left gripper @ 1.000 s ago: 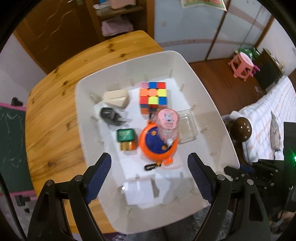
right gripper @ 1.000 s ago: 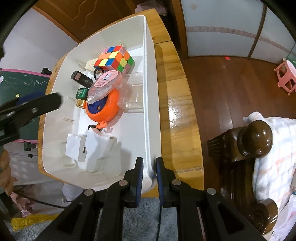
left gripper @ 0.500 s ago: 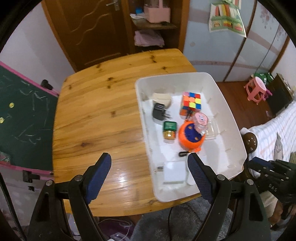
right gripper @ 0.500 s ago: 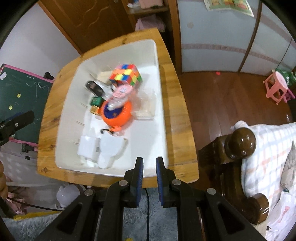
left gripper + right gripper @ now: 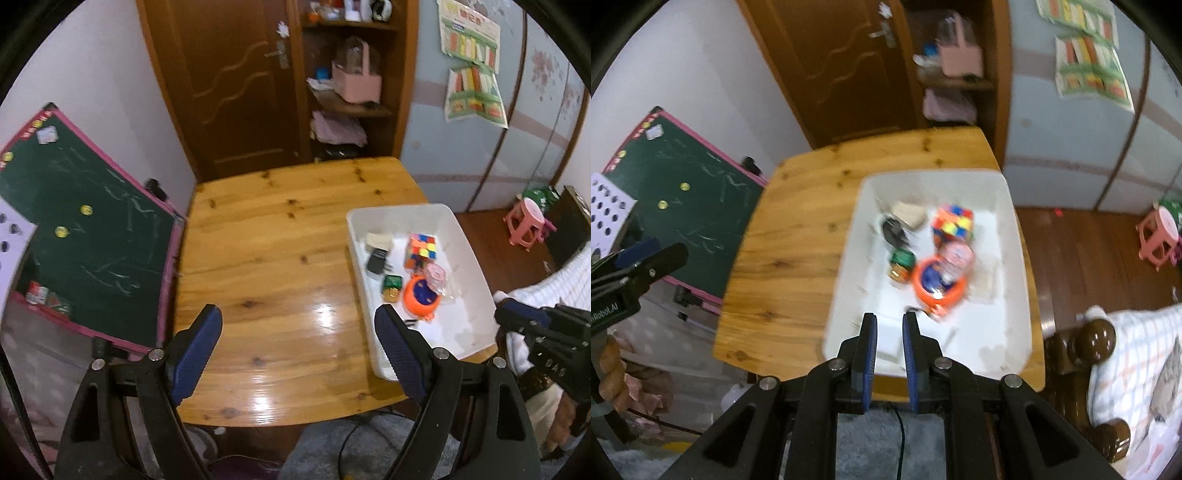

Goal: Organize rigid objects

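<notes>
The left claw (image 5: 297, 354) is standing wide with nothing between its blue pads, hanging high over the bare part of the wooden desk (image 5: 266, 266). The right claw (image 5: 888, 354) is showing only a narrow gap between its pads and is gripping nothing; it is hanging above the near end of the white bin (image 5: 1015, 236).

The rigid objects are all sitting inside that bin, which is lying ahead and to the right of the left claw and directly ahead of and below the right one. The puzzle cube (image 5: 421, 249), black plug (image 5: 376, 260), green box (image 5: 392, 287), orange round case (image 5: 421, 299) with a pink-lidded cup (image 5: 435, 275) leaning on it are crowding the far half.

Judging risks from here: the cluster is packed tight, so a descending claw is likely nudging neighbours or toppling the cup. The bin is sitting close to the desk's right edge, so a sideways shove is risking sliding it off. The right view is blurring, making aim uncertain
</notes>
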Action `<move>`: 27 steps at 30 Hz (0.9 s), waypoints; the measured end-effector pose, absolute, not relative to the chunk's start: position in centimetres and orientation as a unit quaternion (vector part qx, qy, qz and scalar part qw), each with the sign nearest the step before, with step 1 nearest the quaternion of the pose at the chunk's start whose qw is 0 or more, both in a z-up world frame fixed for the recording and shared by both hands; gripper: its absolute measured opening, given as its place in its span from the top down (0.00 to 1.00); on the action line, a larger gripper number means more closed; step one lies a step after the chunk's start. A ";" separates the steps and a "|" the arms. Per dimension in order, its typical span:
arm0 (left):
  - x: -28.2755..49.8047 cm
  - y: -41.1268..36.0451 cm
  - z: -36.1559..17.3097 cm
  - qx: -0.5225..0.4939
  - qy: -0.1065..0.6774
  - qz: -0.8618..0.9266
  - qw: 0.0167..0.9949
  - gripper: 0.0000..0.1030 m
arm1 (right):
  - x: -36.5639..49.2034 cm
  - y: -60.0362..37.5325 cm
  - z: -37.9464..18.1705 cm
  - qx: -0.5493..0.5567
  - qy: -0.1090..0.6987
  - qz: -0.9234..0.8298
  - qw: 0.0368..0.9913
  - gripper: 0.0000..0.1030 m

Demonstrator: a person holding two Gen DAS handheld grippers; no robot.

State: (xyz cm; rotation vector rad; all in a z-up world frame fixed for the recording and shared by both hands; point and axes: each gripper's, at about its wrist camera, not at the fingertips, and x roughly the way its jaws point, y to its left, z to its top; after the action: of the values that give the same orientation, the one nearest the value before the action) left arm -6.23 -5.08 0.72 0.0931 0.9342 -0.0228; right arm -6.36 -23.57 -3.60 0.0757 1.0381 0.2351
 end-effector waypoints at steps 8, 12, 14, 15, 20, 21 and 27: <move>-7.4 -2.4 2.4 0.019 0.427 0.023 0.904 0.16 | -6.7 -20.6 1.5 0.036 0.460 0.124 0.879 0.86; -7.6 -1.5 2.5 -0.003 0.427 0.032 0.904 0.16 | -7.1 -19.8 3.1 0.038 0.444 0.125 0.887 0.69; -7.6 -1.3 2.6 -0.013 0.427 0.033 0.904 0.16 | -7.4 -19.3 3.8 0.035 0.428 0.119 0.895 0.48; -7.7 -1.2 2.5 -0.017 0.427 0.034 0.903 0.16 | -7.6 -19.0 4.1 0.031 0.419 0.115 0.900 0.45; -7.9 -1.7 2.4 -0.021 0.427 0.033 0.903 0.16 | -8.5 -17.9 4.7 0.016 0.397 0.115 0.910 0.45; -8.0 -1.9 2.4 -0.019 0.427 0.034 0.904 0.16 | -8.6 -17.8 4.7 0.016 0.395 0.116 0.911 0.45; -8.1 -2.7 2.1 -0.016 0.430 0.031 0.902 0.16 | -9.0 -17.6 3.8 0.015 0.411 0.118 0.904 0.45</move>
State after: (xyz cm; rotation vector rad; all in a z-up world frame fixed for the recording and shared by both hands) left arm -8.06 -2.74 2.07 -0.0324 0.8888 0.0644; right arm -9.05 -17.64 3.79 0.0319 0.8497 0.2446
